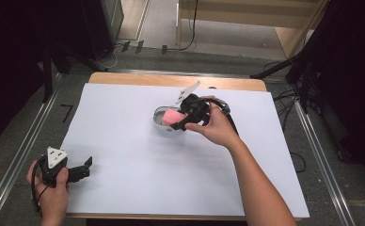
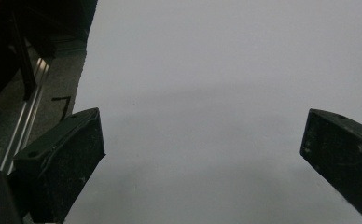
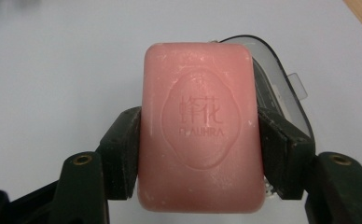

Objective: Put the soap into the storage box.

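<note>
A pink bar of soap (image 3: pixel 200 128) with an embossed oval mark is clamped between the two black jaws of my right gripper (image 3: pixel 200 154), pads pressing on its long sides. In the high view the right gripper (image 1: pixel 178 121) holds the soap (image 1: pixel 172 117) over a clear oval soap dish (image 1: pixel 159 117) near the table's middle; the dish's rim (image 3: pixel 281 70) peeks out behind the bar. Whether the soap touches the dish I cannot tell. My left gripper (image 1: pixel 87 167) rests at the near left corner, and its jaws (image 2: pixel 202 154) stand wide apart over bare white sheet.
A white sheet (image 1: pixel 124 155) covers the wooden table (image 1: pixel 171 80). Metal rails (image 1: pixel 20 155) run along both sides, with cables on the floor beyond the far edge. Dark stands flank the table at left and right.
</note>
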